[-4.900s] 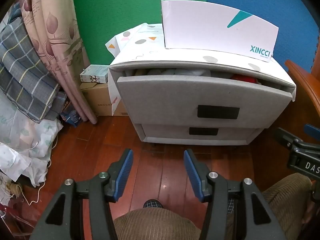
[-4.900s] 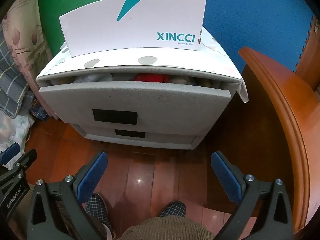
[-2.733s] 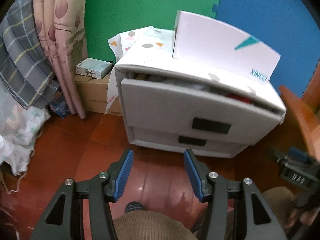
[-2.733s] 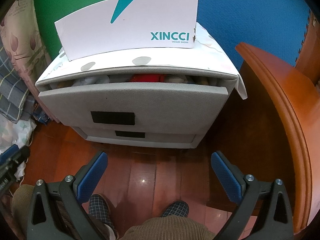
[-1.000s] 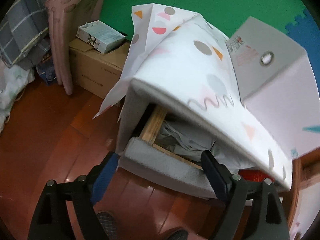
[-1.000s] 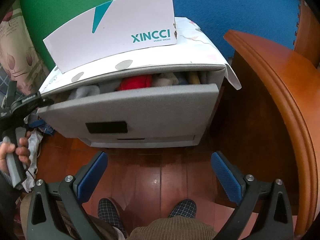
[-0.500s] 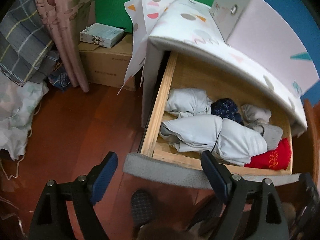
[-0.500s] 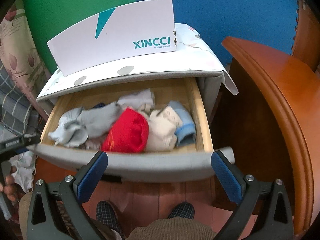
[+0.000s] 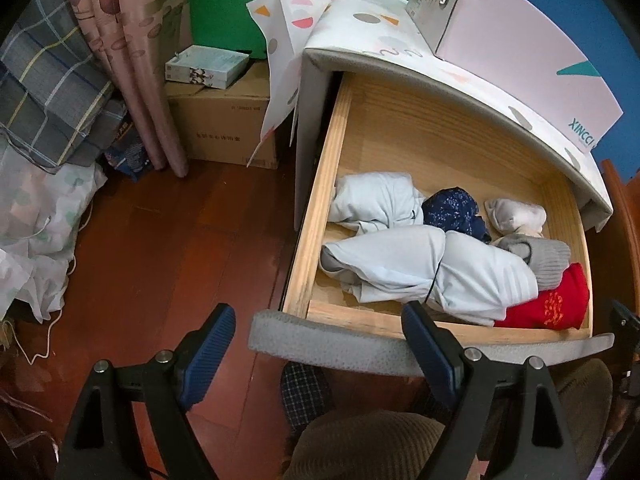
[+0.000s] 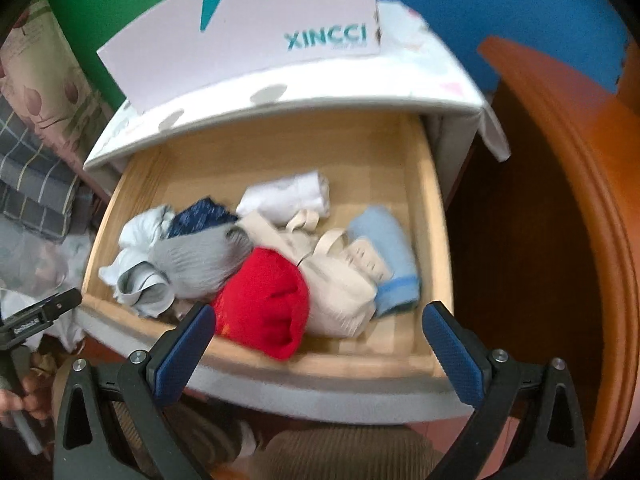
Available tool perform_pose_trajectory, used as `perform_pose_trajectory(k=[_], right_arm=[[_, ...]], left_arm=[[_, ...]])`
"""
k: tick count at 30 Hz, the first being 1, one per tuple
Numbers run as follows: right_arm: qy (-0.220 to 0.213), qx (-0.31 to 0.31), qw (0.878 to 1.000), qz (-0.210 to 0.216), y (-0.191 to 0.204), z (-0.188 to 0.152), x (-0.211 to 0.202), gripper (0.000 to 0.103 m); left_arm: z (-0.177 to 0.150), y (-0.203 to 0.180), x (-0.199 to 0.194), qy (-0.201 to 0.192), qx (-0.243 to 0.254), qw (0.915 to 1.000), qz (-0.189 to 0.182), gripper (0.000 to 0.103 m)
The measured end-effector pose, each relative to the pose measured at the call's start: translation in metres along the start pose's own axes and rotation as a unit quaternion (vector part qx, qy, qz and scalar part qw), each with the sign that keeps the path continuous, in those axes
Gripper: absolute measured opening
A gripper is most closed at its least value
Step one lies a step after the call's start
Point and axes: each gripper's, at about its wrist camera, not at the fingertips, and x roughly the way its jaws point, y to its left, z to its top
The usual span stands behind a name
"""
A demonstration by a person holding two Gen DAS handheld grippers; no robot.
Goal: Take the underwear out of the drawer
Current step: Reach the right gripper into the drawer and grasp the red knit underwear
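- While both tools hang in front of the pulled-out drawer point(image 9: 316, 216), the left hand-held gripper point(image 9: 320, 344) has its blue-padded jaws spread wide and holds nothing; it sits over the drawer's grey front panel near the front left corner.
- The right hand-held gripper point(image 10: 320, 340) is likewise spread wide and empty, its fingers framing the drawer's front edge from above.
- Inside the drawer, rolled underwear lies bunched toward the front: a red piece point(image 10: 264, 304) against the front edge near the middle, a cream piece point(image 10: 340, 288) touching it on the right, and a light blue roll point(image 10: 384, 256) beside that, nearest the right wall.
- A grey ribbed piece point(image 9: 548, 260) rests just behind the red one, and pale blue-white bundles point(image 9: 420, 272) fill the left front part.
- A dark blue patterned roll point(image 9: 452, 208) and a small white roll point(image 9: 514, 212) sit further back, with bare wood behind them up to the back edge.
- A white shoe box point(image 10: 248, 28) printed XINCCI stands on top of the cabinet.
- The right wrist view is slightly blurred.
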Motion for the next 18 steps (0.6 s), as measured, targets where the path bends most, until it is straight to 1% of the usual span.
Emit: perform_pose_trajectory(k=[2,3,4,8,10,11,14,16,18], right_arm=[[0.033,-0.004,0.999,0.0,0.003,0.004,0.005,0.102],[0.043,-0.003,0.999,0.006,0.004,0.006,0.007,0.102],[0.062,0.0,0.998,0.01,0.005,0.009,0.011,0.102],[0.108,0.019,0.994,0.029,0.01,0.016,0.028,0.102],[0.12,0.019,0.992,0.023,0.015,0.018,0.037,0.102],[0.126,0.016,0.992,0.014,0.019,0.02,0.041,0.102],[0.143,0.013,0.99,0.01,0.026,0.022,0.055,0.102],[0.154,0.013,0.988,0.01,0.031,0.022,0.065,0.102],[0.164,0.007,0.986,0.008,0.036,0.023,0.072,0.101]], left_arm=[[0.0,-0.002,-0.001,-0.005,0.005,1.0,0.005,0.088],[-0.001,-0.003,-0.002,-0.008,0.007,0.9999,0.007,0.088],[-0.001,-0.004,-0.003,-0.012,0.011,0.9998,0.01,0.088],[0.001,-0.008,-0.008,-0.037,0.026,0.9985,0.031,0.088],[0.003,-0.008,-0.015,-0.05,0.022,0.9983,0.022,0.087],[0.006,-0.008,-0.02,-0.06,0.018,0.9979,0.015,0.087],[0.014,-0.009,-0.029,-0.076,0.021,0.9968,0.015,0.087],[0.017,-0.01,-0.031,-0.079,0.024,0.9965,0.013,0.087],[0.02,-0.011,-0.029,-0.074,0.024,0.9969,0.01,0.087]])
